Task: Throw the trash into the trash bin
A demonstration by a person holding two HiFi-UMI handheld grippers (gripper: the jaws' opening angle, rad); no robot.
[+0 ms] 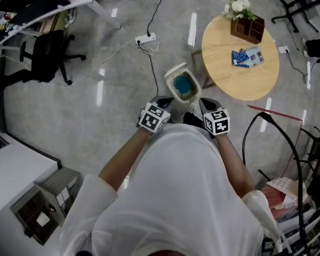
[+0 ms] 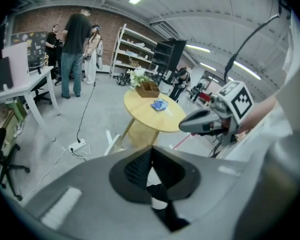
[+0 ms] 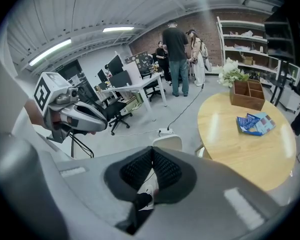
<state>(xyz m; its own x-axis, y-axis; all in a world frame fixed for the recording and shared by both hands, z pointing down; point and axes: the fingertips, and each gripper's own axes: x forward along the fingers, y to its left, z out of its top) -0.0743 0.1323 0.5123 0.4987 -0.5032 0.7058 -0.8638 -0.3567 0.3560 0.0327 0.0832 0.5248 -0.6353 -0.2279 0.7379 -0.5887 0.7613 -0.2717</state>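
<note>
The left gripper [image 2: 151, 151] and right gripper [image 3: 152, 151] press their ribbed black jaws together, empty. A white bin [image 1: 170, 84] stands beside a round wooden table [image 1: 229, 84].

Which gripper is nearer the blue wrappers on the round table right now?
Right. The right gripper is beside the trash bin, on the side toward the round table holding the blue wrappers; the left gripper is across the bin, farther from them.

Smooth pale wood worktop [image 1: 240, 84], glossy grey concrete floor [image 1: 112, 41], white plastic trash bin [image 1: 174, 70], dark wooden box [image 1: 247, 29], shiny blue packets [image 1: 246, 57], matt grey plastic left claw [image 2: 150, 149], ribbed black pads [image 2: 136, 168].
</note>
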